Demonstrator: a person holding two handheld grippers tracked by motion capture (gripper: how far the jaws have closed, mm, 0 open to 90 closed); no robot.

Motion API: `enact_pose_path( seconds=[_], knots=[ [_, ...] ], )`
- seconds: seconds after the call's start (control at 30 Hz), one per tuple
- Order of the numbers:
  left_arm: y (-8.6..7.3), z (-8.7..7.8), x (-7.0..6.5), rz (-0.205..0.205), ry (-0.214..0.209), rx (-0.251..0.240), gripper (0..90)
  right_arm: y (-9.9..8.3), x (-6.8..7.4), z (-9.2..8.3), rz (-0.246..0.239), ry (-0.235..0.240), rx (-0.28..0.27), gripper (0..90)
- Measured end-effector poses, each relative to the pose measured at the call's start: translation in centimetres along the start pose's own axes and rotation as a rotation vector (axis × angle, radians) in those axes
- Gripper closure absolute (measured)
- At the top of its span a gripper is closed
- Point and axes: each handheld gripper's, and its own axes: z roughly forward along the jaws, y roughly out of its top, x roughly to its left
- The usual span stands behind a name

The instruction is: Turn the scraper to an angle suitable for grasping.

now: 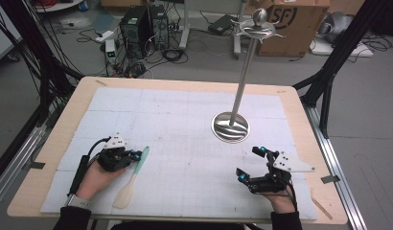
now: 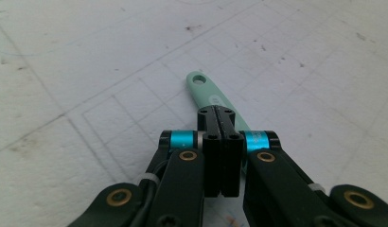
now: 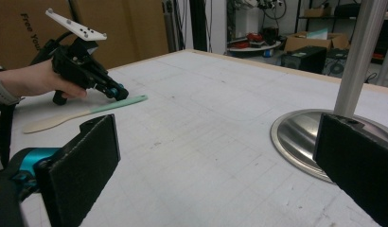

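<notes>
Workshop room, grey floor strewn with cables, computer towers (image 1: 143,29) and a cardboard box (image 1: 293,24) behind the bench. Wooden tabletop (image 1: 300,103) covered by a white gridded mat (image 1: 185,139).

Spatula (image 1: 132,177) lies flat on the mat at the near left: mint-green handle pointing away from the person, pale blade toward the near edge. Handle end has a hang hole, plain in the left gripper view (image 2: 200,80).

Left gripper (image 1: 135,155) sits low at the green handle, jaws pressed together; in its own view the closed tips rest over the handle, which runs out beyond them. Whether the tips pinch the handle or merely lie on it, cannot tell. A hand (image 1: 96,179) wraps the gripper body; a watch band is on the wrist.

Right gripper (image 1: 250,164), near right of the mat, jaws wide apart with nothing between them, well clear of the spatula.

Just beyond it stands a steel stand (image 1: 242,86): round mirror-finish base on the mat, upright pole, hooked crown with a ball on top.
</notes>
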Motion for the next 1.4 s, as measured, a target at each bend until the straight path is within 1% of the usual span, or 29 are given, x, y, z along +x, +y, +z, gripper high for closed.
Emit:
enact_pose_path(
  seconds=[0.13, 0.17, 0.2, 0.27, 0.3, 0.4, 0.5, 0.57, 0.6, 0.7, 0.73, 0.77, 0.8, 0.83, 0.87, 0.9, 0.97, 1.0, 1.07, 1.17, 1.23, 1.3, 1.33, 1.37, 1.4],
  knots=[
    [0.2, 0.4, -0.8, 0.013, -0.035, 0.008, 89.6, 0.0, 0.0, 0.1, 0.0, -0.003, 0.003, 0.2],
    [0.5, 0.7, -1.3, 0.028, -0.045, 0.014, 89.6, 0.0, 0.0, 0.1, -0.004, -0.004, 0.001, 0.2],
    [0.5, 0.7, -1.3, 0.028, -0.045, 0.014, 89.6, 0.0, 0.0, 0.1, -0.001, -0.002, 0.004, 0.2],
    [0.8, 1.0, -1.8, 0.034, -0.065, 0.027, 89.6, 0.0, 0.1, 0.1, 0.002, 0.001, 0.005, 0.2],
    [0.9, 1.2, -2.1, 0.031, -0.066, 0.033, 89.6, 0.0, 0.0, 0.1, -0.001, 0.0, 0.003, 0.2],
    [1.4, 1.6, -2.7, 0.043, -0.082, 0.054, 89.6, 0.0, 0.0, 0.0, 0.0, 0.001, 0.002, 0.2],
    [1.7, 2.0, -3.4, 0.061, -0.107, 0.06, 89.6, 0.0, -0.1, -0.1, -0.002, -0.011, -0.009, 0.2],
    [1.7, 2.2, -3.8, 0.058, -0.131, 0.066, 89.6, 0.0, -0.1, -0.1, 0.001, -0.011, -0.007, 0.2],
    [1.8, 2.2, -4.0, 0.062, -0.136, 0.065, 89.6, 0.0, -0.1, -0.1, 0.001, -0.01, -0.006, 0.2],
    [1.8, 2.3, -4.6, 0.086, -0.157, 0.074, 89.6, 0.0, 0.0, 0.0, -0.001, -0.004, 0.004, 0.2],
    [1.9, 2.4, -5.1, 0.107, -0.169, 0.078, 89.6, 0.0, 0.0, 0.1, -0.005, -0.003, 0.008, 0.2],
    [1.9, 2.4, -5.1, 0.107, -0.169, 0.078, 89.6, 0.0, 0.0, 0.1, -0.005, -0.003, 0.008, 0.2],
    [1.9, 2.5, -5.3, 0.114, -0.178, 0.077, 89.6, -0.1, 0.1, 0.2, -0.008, -0.004, 0.011, 0.2],
    [1.9, 2.5, -5.8, 0.141, -0.188, 0.081, 89.6, -0.1, 0.1, 0.2, -0.01, -0.005, 0.009, 0.2],
    [1.9, 2.5, -5.8, 0.141, -0.188, 0.081, 89.6, -0.1, 0.1, 0.2, -0.009, -0.005, 0.009, 0.2],
    [1.8, 2.4, -6.1, 0.158, -0.206, 0.082, 89.6, -0.1, 0.1, 0.2, -0.01, -0.006, 0.008, 0.2],
    [1.8, 2.4, -6.4, 0.179, -0.223, 0.084, 89.6, -0.1, 0.1, 0.1, -0.005, -0.005, 0.007, 0.2],
    [1.8, 2.4, -6.4, 0.179, -0.223, 0.084, 89.7, -0.1, 0.1, 0.1, -0.006, -0.006, 0.007, 0.2],
    [1.7, 2.4, -6.8, 0.193, -0.236, 0.083, 89.6, -0.1, 0.1, 0.1, -0.004, -0.007, 0.007, 0.2],
    [1.6, 2.5, -7.3, 0.201, -0.242, 0.077, 89.6, -0.1, 0.0, 0.1, -0.007, -0.006, 0.008, 0.2],
    [1.6, 2.5, -7.4, 0.215, -0.246, 0.076, 89.6, -0.1, 0.1, 0.2, -0.004, -0.004, 0.004, 0.2],
    [1.6, 2.5, -7.4, 0.212, -0.247, 0.073, 89.6, -0.1, 0.1, 0.2, -0.003, -0.002, 0.004, 0.2],
    [1.6, 2.5, -7.4, 0.223, -0.247, 0.064, 89.3, 0.0, 0.1, 0.2, -0.004, 0.001, 0.001, 0.2],
    [1.6, 2.5, -7.4, 0.223, -0.247, 0.064, 86.4, 0.0, 0.1, 0.2, -0.006, 0.002, 0.001, 0.2],
    [1.6, 2.5, -7.4, 0.229, -0.237, 0.057, 78.2, 0.0, 0.1, 0.2, -0.003, 0.001, 0.002, 0.2]
  ],
)
